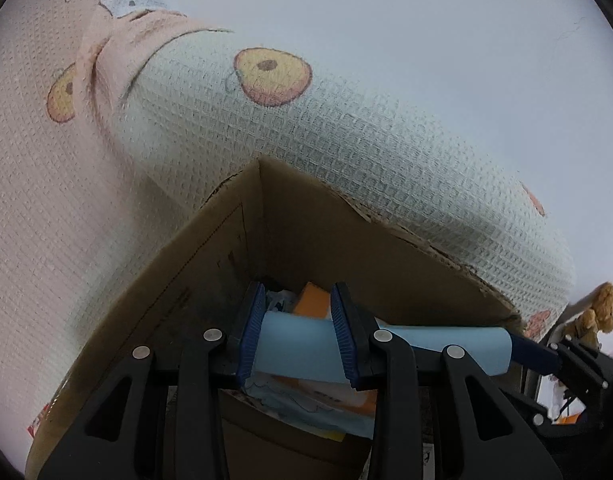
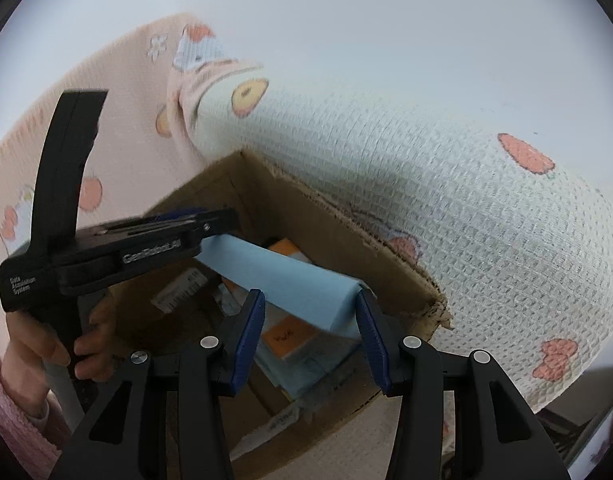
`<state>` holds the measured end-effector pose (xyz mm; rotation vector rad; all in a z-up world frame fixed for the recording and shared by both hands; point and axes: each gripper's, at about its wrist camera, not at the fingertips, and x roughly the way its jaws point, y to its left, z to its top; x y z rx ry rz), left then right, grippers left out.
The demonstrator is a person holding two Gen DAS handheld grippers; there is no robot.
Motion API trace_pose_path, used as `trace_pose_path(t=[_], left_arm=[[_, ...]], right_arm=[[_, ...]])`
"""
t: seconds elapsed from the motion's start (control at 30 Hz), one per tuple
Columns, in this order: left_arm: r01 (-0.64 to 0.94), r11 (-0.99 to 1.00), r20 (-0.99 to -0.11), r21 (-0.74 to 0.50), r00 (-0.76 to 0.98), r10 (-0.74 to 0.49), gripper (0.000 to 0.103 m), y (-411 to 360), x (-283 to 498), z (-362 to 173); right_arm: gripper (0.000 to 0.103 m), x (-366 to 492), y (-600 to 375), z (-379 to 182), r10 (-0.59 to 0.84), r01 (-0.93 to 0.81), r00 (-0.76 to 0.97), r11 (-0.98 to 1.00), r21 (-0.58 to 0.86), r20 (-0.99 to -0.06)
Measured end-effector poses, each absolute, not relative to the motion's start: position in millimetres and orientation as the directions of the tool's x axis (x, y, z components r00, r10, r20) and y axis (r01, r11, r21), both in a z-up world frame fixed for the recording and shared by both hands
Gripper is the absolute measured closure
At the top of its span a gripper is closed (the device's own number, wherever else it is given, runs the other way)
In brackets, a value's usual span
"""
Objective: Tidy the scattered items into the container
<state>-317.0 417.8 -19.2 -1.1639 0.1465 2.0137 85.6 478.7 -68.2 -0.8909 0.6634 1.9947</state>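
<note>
Both sets of blue-padded fingers are clamped on one thing: a long light-blue foam block (image 2: pixel 282 280), held at opposite ends, the left gripper (image 1: pixel 298 334) on one end and the right gripper (image 2: pixel 310 336) on the other. Its long axis runs from gripper to gripper, roughly level, and it hangs just above the open mouth of the brown cardboard box (image 2: pixel 338 220), so the way from the fingers to the container is straight down. Neither hand is nearer; they share the load. Inside the box, directly below the block, lie an orange pad (image 2: pixel 292 338) and pale blue papers (image 2: pixel 302 372), well short of the rim, so I judge there is room. The box's torn far wall leans against a rolled waffle-weave blanket with fruit prints (image 2: pixel 446 200), which crowds the far side. A brown plush toy (image 1: pixel 598 308) sits far right, apart.
</note>
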Motion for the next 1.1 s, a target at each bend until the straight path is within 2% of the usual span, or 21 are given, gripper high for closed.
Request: trace_pose_path(t=[0.1,0.27,0.33,0.47,0.63,0.83,0.93,1.1], left_arm=[[-0.668,-0.678,-0.755,-0.305,-0.265,0.600,0.066,417.9,-320.1,-10.4],[-0.698,-0.658,-0.721,-0.282,-0.298,0.625,0.066,425.9,-317.8,4.1],[-0.694,-0.662,-0.751,-0.282,-0.270,0.602,0.066,428.6,-320.6,-5.4],[-0.670,-0.701,-0.814,-0.246,-0.250,0.525,0.067,427.6,-322.4,-26.8],[-0.697,-0.684,-0.809,-0.216,-0.264,0.525,0.069,429.5,-308.2,-20.7],[-0.693,-0.678,-0.822,-0.244,-0.224,0.524,0.069,425.3,-305.8,-24.6],[-0.664,-0.685,-0.814,-0.299,-0.197,0.546,0.069,420.0,-307.9,-25.5],[-0.632,-0.718,-0.817,-0.292,-0.227,0.531,0.069,399.4,-301.6,-15.9]], right_arm=[[0.058,87.0,482.1,-71.0,0.481,-0.855,-0.390,-0.506,0.114,-0.785],[0.058,86.2,487.9,-71.7,0.471,-0.852,-0.394,-0.509,0.121,-0.789],[0.058,81.3,486.0,-78.4,0.454,-0.845,-0.354,-0.529,0.072,-0.818],[0.056,77.6,482.5,-83.1,0.382,-0.808,-0.366,-0.582,0.086,-0.849],[0.056,71.5,481.0,-75.1,0.325,-0.772,-0.421,-0.619,0.146,-0.847],[0.056,47.4,475.0,-86.5,0.339,-0.744,-0.376,-0.666,0.063,-0.862],[0.057,41.9,475.0,-90.9,0.416,-0.764,-0.315,-0.644,-0.032,-0.853],[0.060,44.6,481.9,-90.0,0.382,-0.770,-0.326,-0.639,0.007,-0.865]])
